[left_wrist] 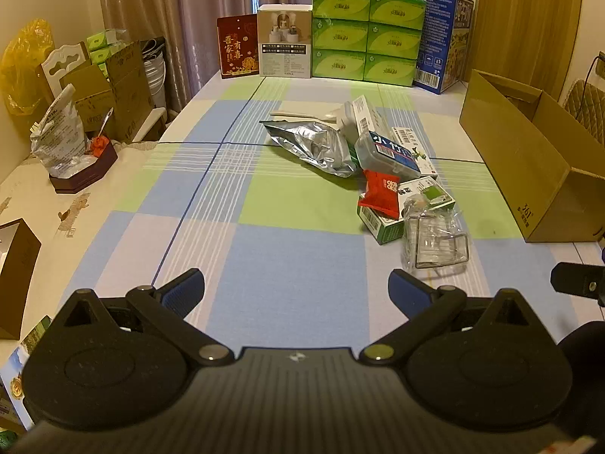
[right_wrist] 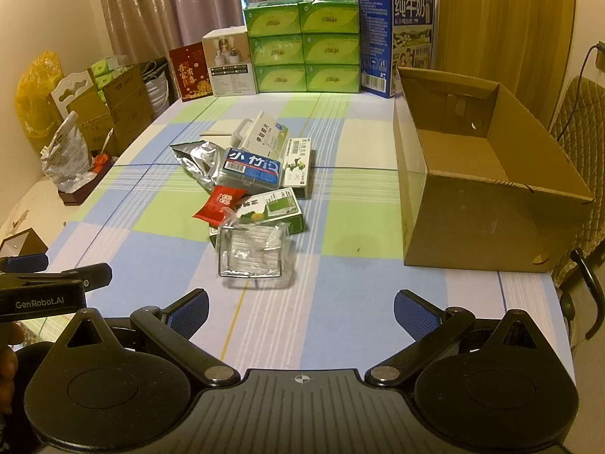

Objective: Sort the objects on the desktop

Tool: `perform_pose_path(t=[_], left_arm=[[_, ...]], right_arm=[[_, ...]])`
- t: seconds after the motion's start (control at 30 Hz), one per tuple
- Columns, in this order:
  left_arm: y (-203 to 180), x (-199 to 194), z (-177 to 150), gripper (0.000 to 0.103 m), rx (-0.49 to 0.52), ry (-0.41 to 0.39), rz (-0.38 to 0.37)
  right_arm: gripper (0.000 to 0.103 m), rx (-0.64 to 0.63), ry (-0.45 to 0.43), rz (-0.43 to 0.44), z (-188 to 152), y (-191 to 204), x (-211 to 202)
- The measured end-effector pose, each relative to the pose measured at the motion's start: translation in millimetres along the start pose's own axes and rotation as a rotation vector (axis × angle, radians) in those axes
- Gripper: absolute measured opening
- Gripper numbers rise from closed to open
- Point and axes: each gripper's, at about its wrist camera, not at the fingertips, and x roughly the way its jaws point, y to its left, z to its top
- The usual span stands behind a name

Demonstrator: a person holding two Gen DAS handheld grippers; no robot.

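Checked tablecloth (right_wrist: 340,234), blue, green, white squares, covers long table. Curtains (right_wrist: 170,3) behind far end. Green tissue packs (right_wrist: 302,45) stacked there beside blue milk carton (right_wrist: 393,41).

Open cardboard box (right_wrist: 472,174) on right side. Pile of small packages (right_wrist: 253,185) mid-table, left of box.

Left gripper (left_wrist: 297,289) hovers over near edge, jaws spread, nothing between. Right gripper (right_wrist: 300,312) same.

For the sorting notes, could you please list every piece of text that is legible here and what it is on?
"GenRobot.AI": side of the left gripper.
"纯牛奶": blue milk carton.
"小竹": blue-labelled plastic box; its third character is unclear.
"吾家有喜": red card.
Green tissue packs, medicine boxes, barcodes: too small to read.
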Motion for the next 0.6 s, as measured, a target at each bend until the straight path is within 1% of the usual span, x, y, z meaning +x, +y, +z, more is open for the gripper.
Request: perform_pose_path(t=[0.6], left_arm=[[-0.7, 0.4, -0.1, 0.102, -0.003, 0.002, 0.01]], right_arm=[[0.101, 0.003, 0.006, 0.002, 1.1, -1.6, 1.2]])
